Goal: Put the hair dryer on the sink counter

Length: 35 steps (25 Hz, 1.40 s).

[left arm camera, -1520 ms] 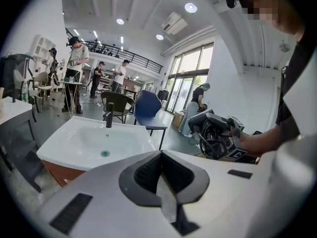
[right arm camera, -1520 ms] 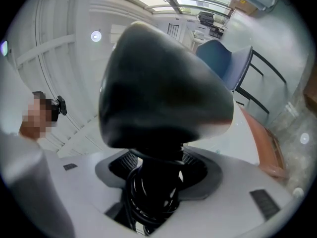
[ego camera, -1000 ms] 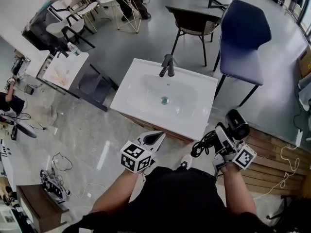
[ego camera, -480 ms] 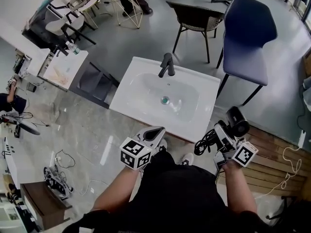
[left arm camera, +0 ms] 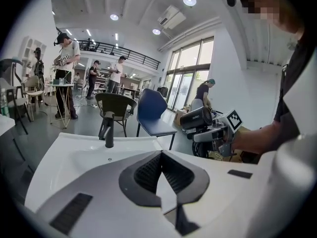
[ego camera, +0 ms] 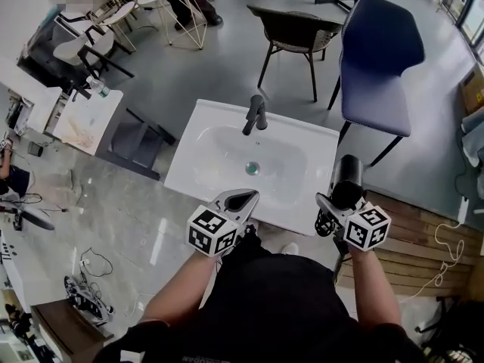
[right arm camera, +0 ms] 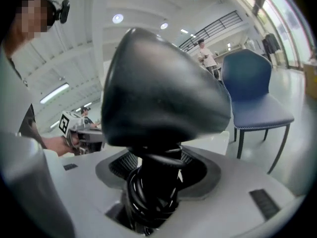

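R tongs (ego camera: 333, 205) clamped on black hair dryer (ego camera: 348, 174) handle w/ coiled cord; L tongs (ego camera: 240, 199) pinched together, empty, by sink counter (ego camera: 311, 163); dryer's logo unreadable.

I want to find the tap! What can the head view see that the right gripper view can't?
Only the head view shows the black faucet and the drain in the white sink. Only the right gripper view shows the ceiling lights and the balcony railing high up. Both show the hair dryer held in the right gripper, the blue chair and the left gripper.
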{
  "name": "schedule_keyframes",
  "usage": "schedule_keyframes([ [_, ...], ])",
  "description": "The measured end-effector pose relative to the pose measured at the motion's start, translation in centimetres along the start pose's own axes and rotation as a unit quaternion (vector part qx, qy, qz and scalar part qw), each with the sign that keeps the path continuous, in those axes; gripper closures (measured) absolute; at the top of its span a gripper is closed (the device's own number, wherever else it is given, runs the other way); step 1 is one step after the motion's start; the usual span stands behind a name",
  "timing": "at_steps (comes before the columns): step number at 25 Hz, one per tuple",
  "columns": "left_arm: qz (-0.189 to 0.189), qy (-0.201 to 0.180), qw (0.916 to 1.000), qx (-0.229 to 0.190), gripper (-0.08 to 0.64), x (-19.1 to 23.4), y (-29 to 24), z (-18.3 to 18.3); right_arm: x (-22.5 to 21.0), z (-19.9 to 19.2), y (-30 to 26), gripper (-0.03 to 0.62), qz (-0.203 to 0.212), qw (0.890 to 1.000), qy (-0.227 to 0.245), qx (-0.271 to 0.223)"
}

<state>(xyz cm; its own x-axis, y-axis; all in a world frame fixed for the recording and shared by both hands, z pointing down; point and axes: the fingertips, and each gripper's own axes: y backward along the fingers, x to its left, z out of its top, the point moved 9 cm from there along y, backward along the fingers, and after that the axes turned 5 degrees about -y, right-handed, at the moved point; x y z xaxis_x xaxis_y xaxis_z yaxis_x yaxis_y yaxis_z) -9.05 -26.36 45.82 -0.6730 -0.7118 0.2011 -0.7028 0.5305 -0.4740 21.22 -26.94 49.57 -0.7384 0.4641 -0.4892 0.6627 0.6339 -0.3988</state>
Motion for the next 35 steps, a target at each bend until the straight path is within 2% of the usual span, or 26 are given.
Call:
schedule_keyframes([
  [5,-0.015,0.002,0.9999,-0.004,0.56,3.8,-0.3,0.7,-0.9,1.6,-4.6,0.353,-0.051,0.994,0.085,0.048],
  [7,-0.021,0.006,0.9998,-0.004,0.56,5.1,-0.6,0.7,-1.6,2.6,-6.5,0.353,-0.072,0.987,0.128,0.072],
  [9,-0.027,0.011,0.9996,-0.004,0.56,6.2,-0.9,0.7,-2.2,3.4,-8.3,0.354,-0.093,0.975,0.177,0.102],
  [13,-0.037,0.014,0.9992,-0.004,0.56,8.0,-1.2,1.1,-3.2,4.7,-12.3,0.354,-0.116,0.938,0.278,0.171],
  [18,-0.042,0.017,0.999,0.0,0.56,9.7,-1.4,1.4,-3.9,5.2,-17.5,0.355,-0.12,0.889,0.365,0.248],
  [24,-0.03,0.025,0.9992,0.002,0.56,11.2,-1.3,1.3,-5.4,3.4,-23.2,0.354,-0.102,0.813,0.454,0.349],
  [26,-0.024,0.028,0.9993,0.002,0.56,11.7,-1.0,1.2,-5.9,2.8,-24.7,0.354,-0.101,0.792,0.472,0.373],
  [31,-0.011,0.043,0.999,0.004,0.56,12.7,-0.1,0.5,-6.7,1.7,-27.5,0.354,-0.12,0.76,0.497,0.402],
  [33,-0.008,0.05,0.9987,0.004,0.56,13.0,0.3,0.3,-7.0,1.6,-28.4,0.353,-0.129,0.753,0.5,0.408],
  [35,-0.005,0.056,0.9984,0.006,0.56,13.2,0.5,-0.1,-7.1,1.5,-29.2,0.351,-0.133,0.752,0.5,0.408],
])
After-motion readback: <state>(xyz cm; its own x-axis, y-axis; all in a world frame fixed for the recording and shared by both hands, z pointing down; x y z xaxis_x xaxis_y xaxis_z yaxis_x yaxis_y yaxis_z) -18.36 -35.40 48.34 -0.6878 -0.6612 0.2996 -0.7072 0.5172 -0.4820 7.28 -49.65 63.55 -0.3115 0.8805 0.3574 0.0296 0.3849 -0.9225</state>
